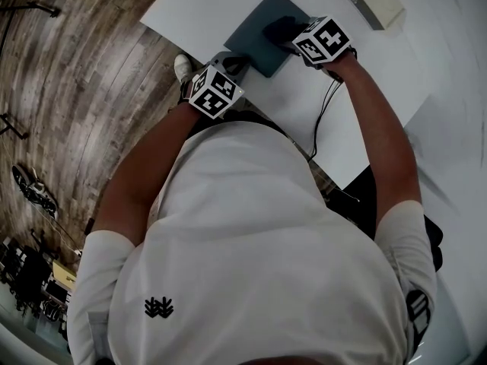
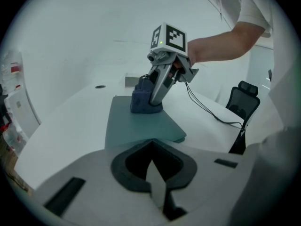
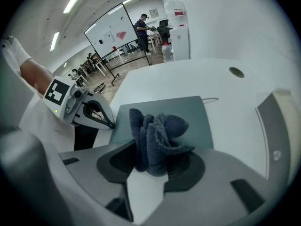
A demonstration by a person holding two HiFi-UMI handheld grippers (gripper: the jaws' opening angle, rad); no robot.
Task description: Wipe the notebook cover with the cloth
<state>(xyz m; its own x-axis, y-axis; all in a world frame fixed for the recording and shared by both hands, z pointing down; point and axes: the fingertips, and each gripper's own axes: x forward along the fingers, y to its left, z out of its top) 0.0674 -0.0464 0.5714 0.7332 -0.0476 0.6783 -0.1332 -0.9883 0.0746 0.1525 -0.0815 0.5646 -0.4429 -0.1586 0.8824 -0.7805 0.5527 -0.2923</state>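
My right gripper (image 3: 153,161) was clamped on the bunched dark blue cloth (image 3: 157,135), jaws held only narrowly apart by the wad, which pressed down on the grey-blue notebook (image 3: 188,112). The notebook lay flat on the white table (image 3: 202,74), stretching from the jaws toward 12 o'clock. In that gripper's view, my left gripper (image 3: 112,125) sat at 9 o'clock from the cloth, at the notebook's edge. Its own view showed the jaws closed tip to tip with nothing between them, and the cloth was on the cover at 12 o'clock.
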